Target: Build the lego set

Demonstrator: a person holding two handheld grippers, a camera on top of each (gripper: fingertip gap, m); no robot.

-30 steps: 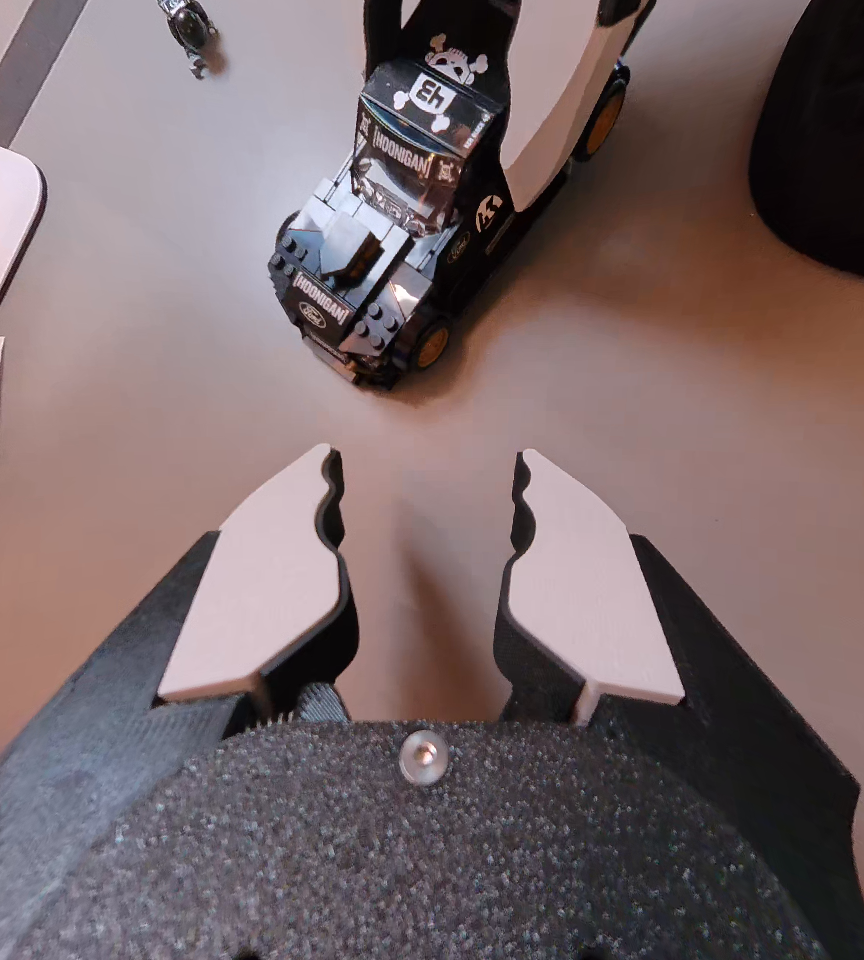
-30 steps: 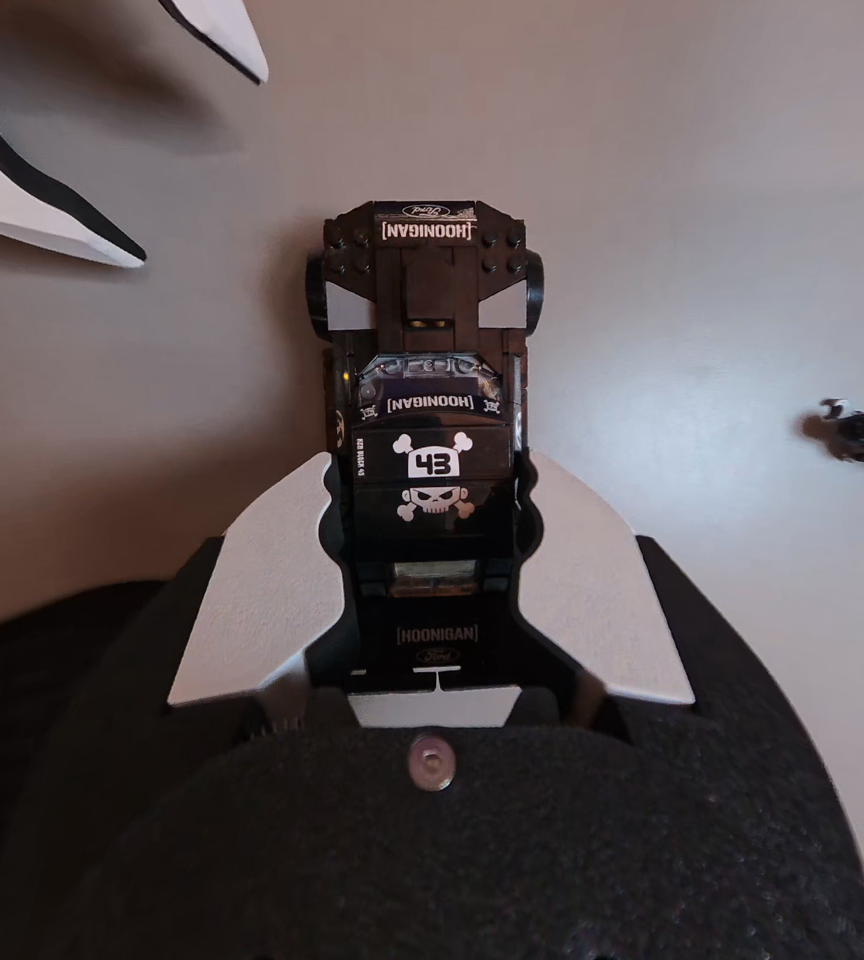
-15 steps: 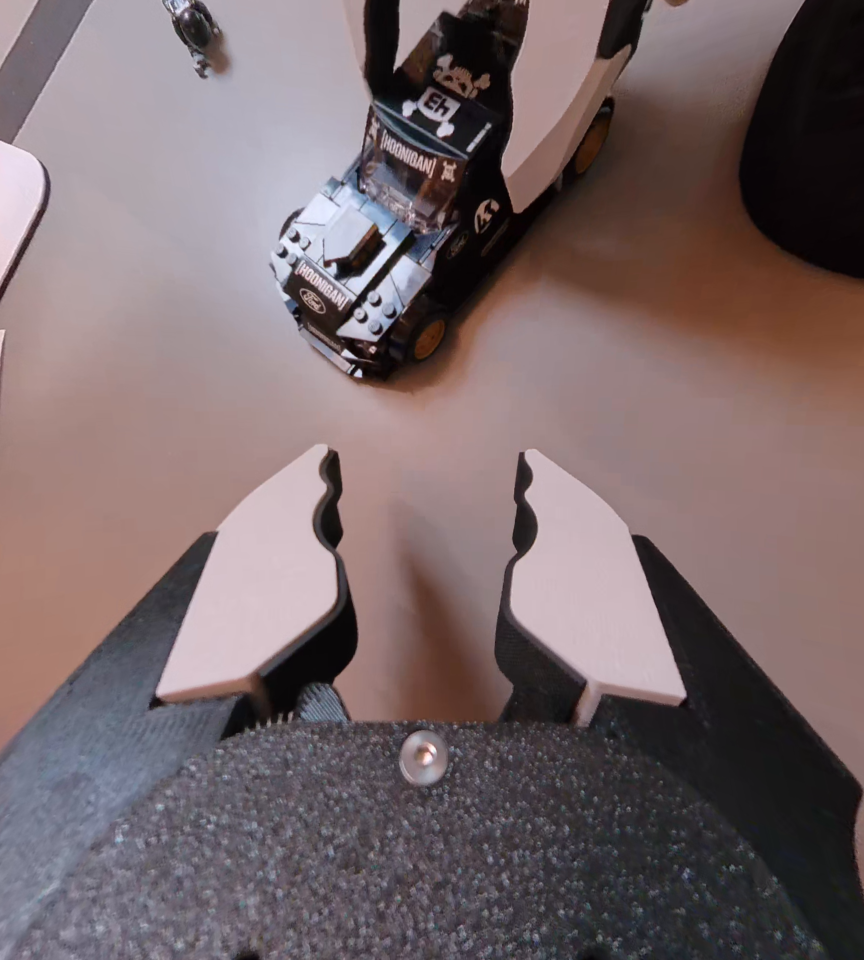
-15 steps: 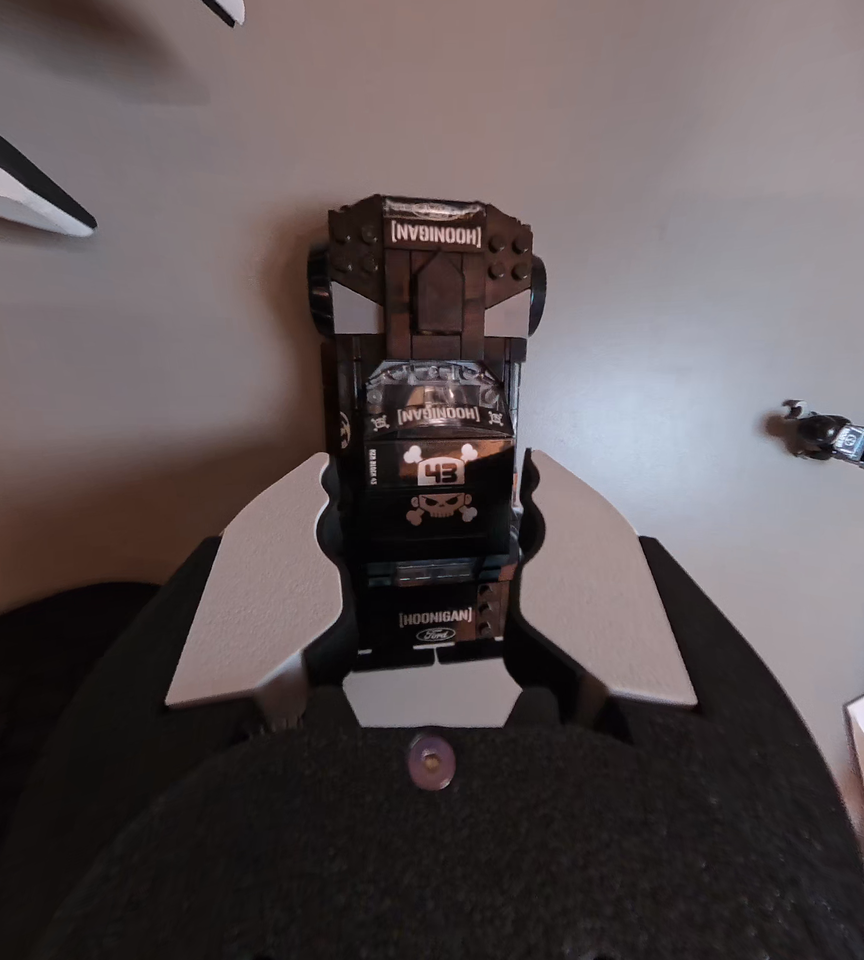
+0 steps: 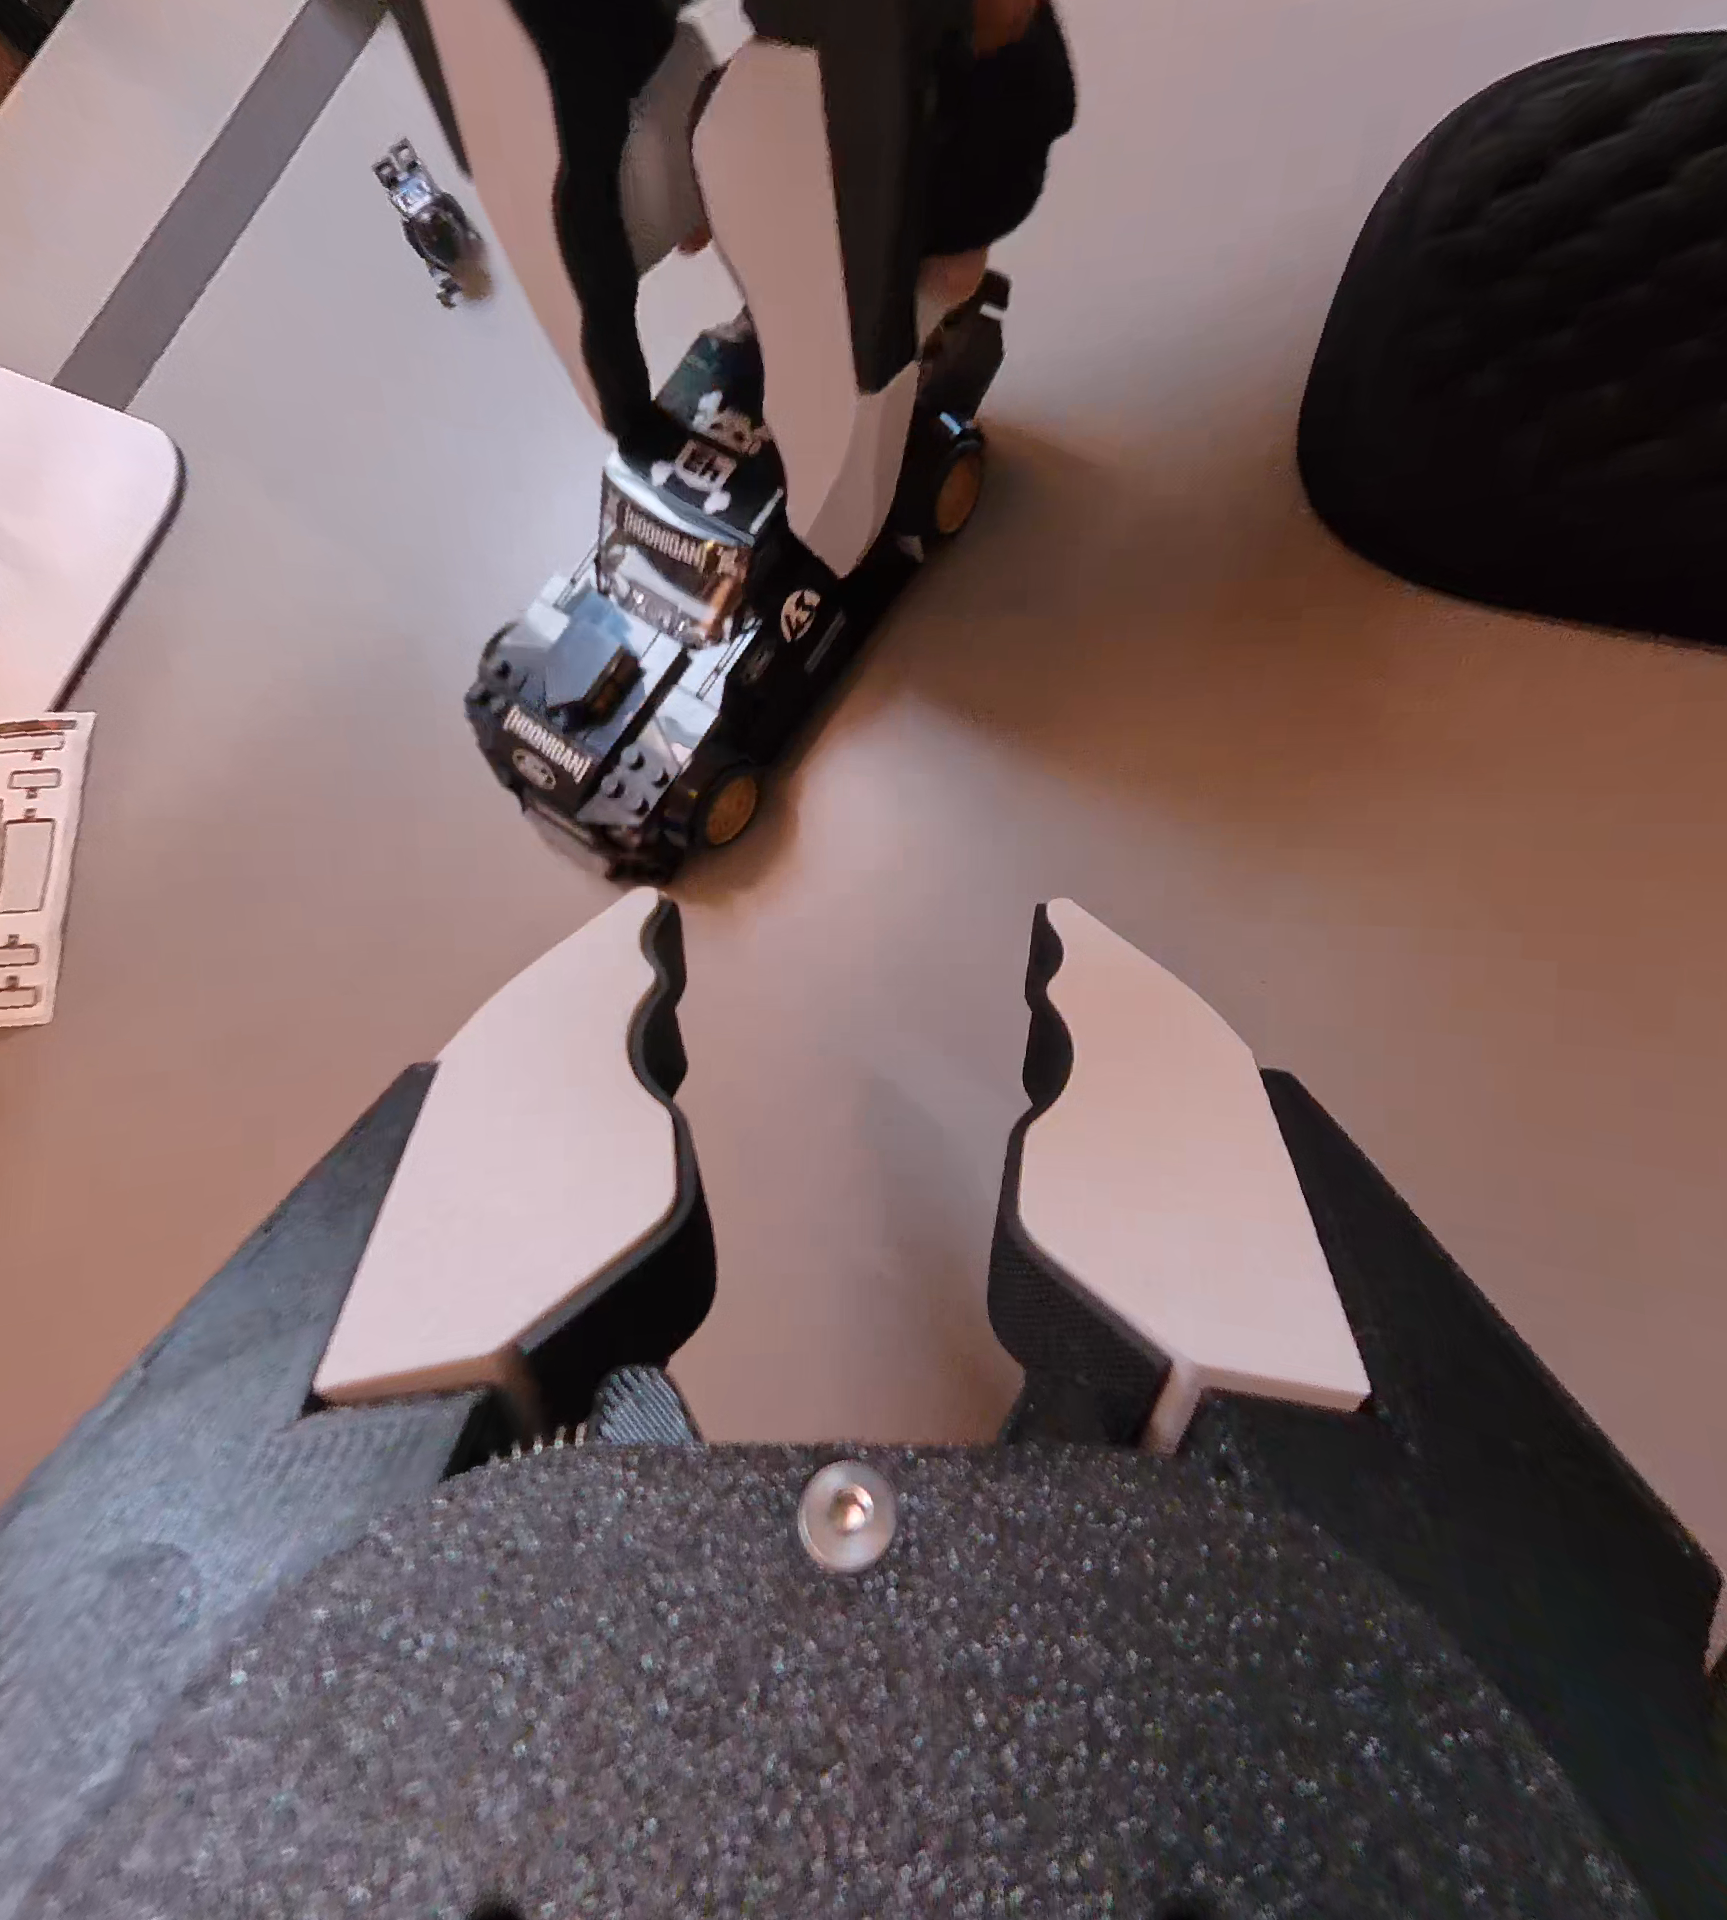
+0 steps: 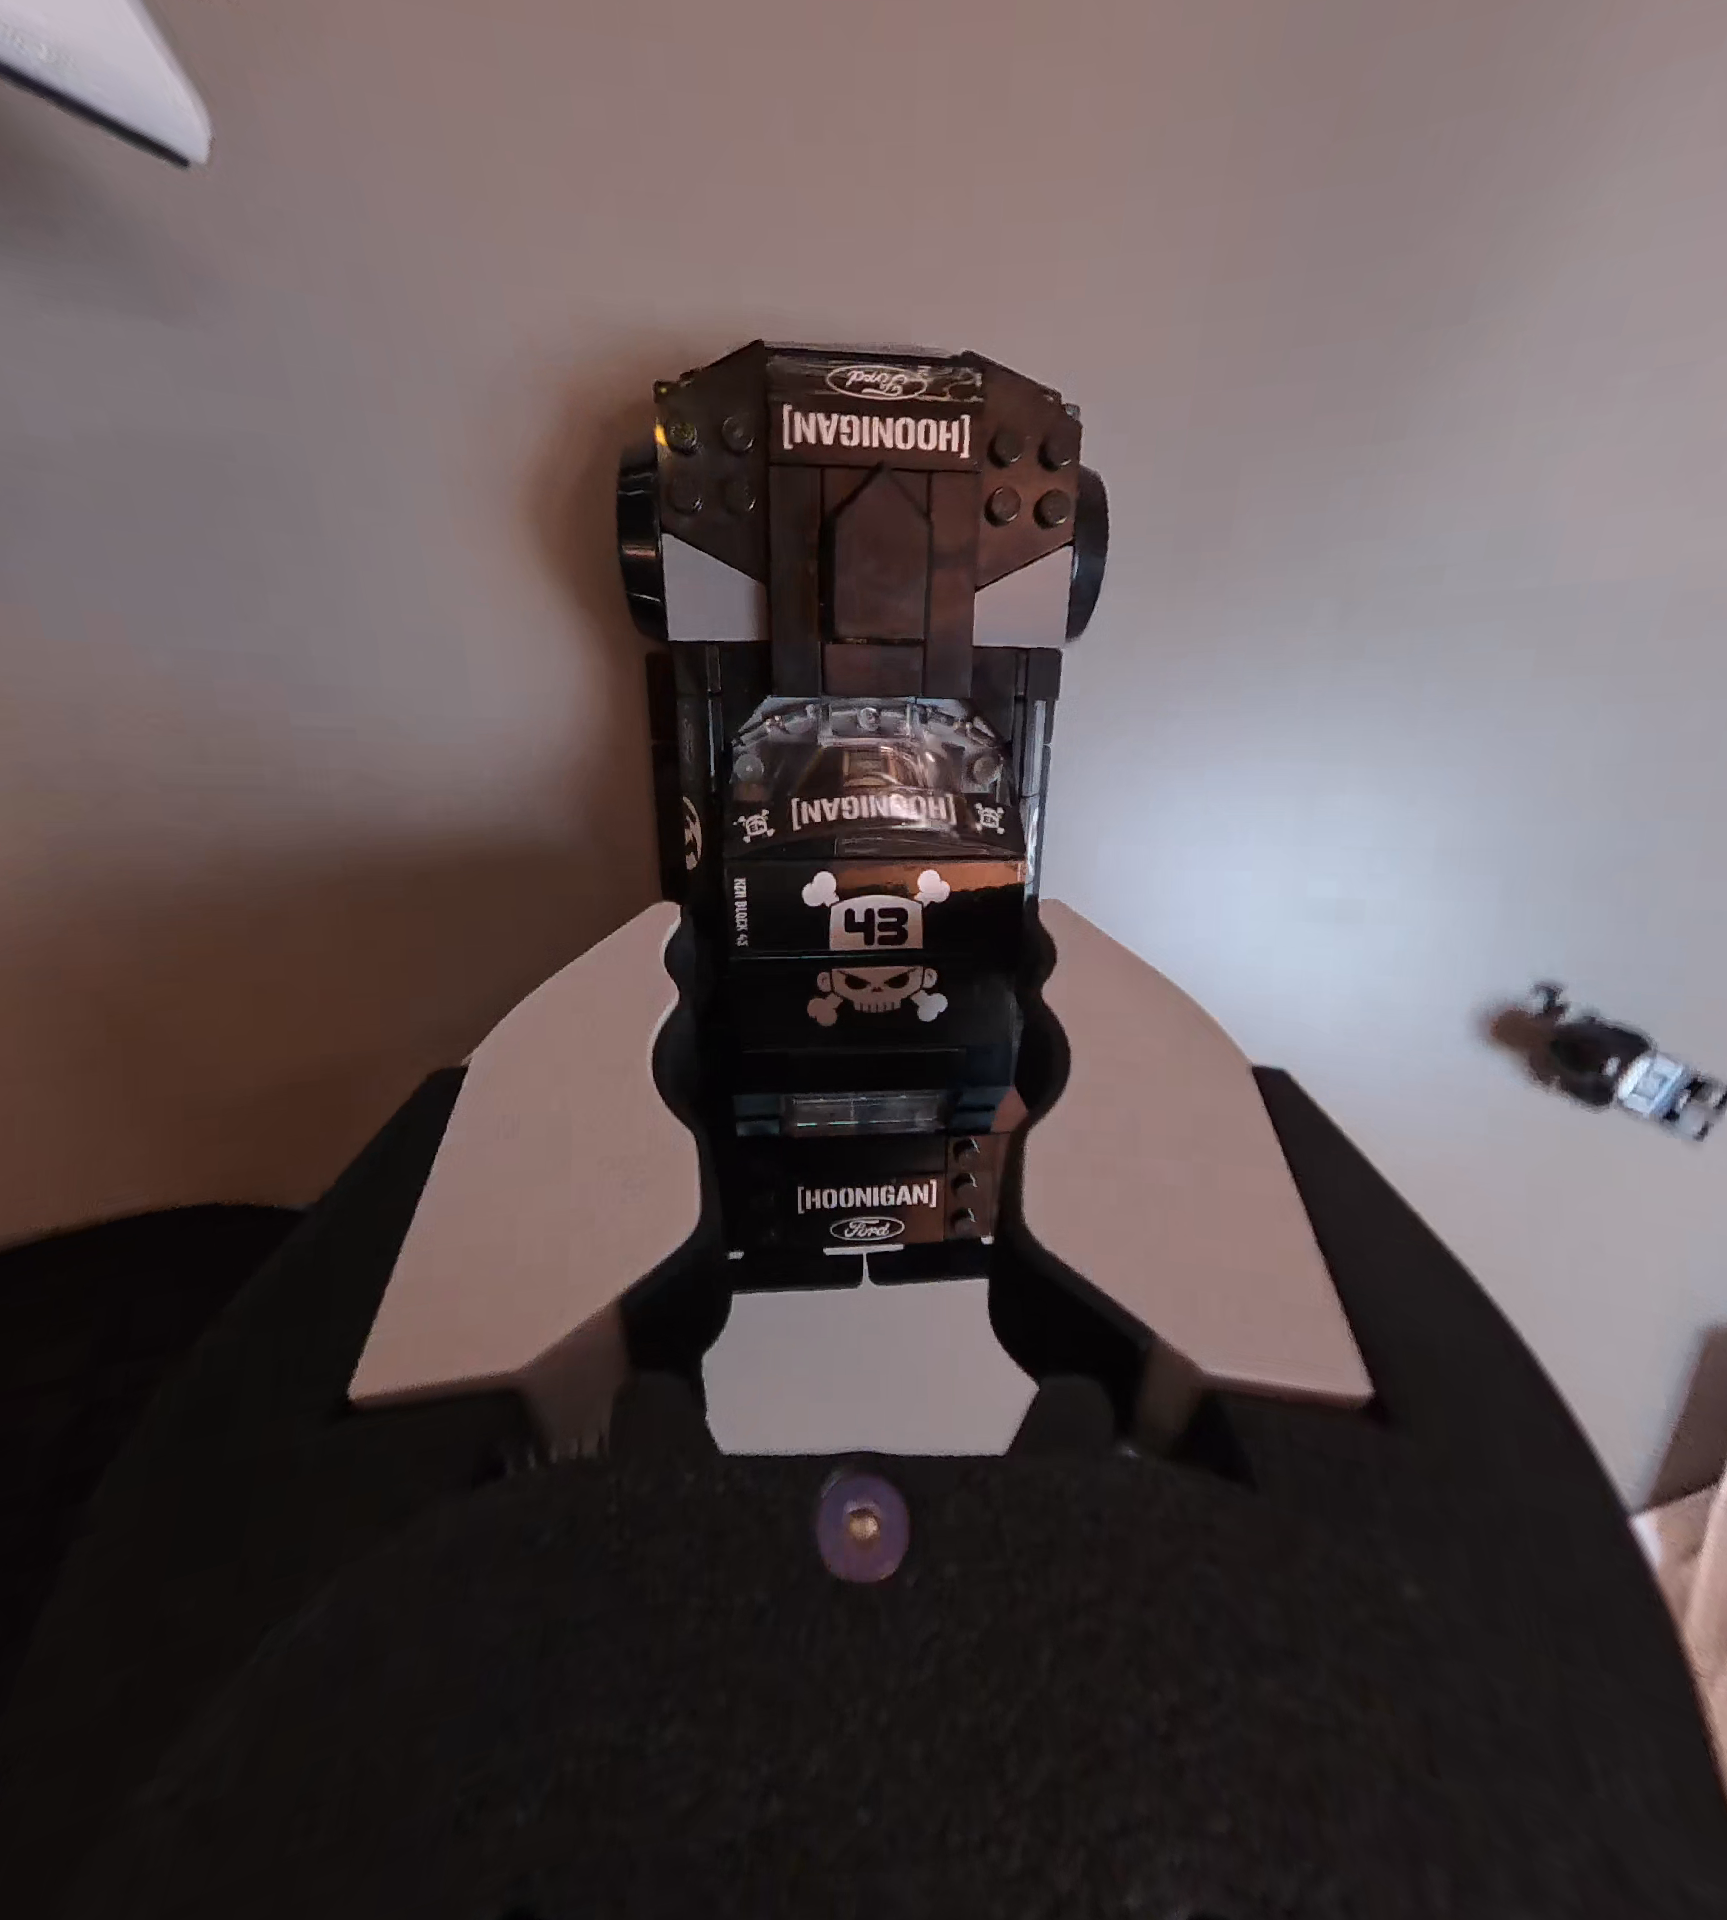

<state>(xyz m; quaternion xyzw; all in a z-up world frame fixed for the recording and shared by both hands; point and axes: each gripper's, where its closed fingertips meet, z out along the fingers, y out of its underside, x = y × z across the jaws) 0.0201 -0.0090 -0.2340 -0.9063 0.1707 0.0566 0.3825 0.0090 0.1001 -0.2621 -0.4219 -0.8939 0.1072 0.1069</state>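
The right gripper (image 6: 864, 935) clamps the black lego car (image 6: 869, 727) by its rear half between its fingers; the left gripper (image 5: 854, 914) gapes wide near the car's nose.

Grey tabletop (image 5: 1254, 831) bore a dark grey stripe (image 5: 184, 239) at far left. A white rounded-corner slab (image 5: 59, 488) lay near that edge. A black quilted cushion (image 5: 1586, 343) occupied the far right.
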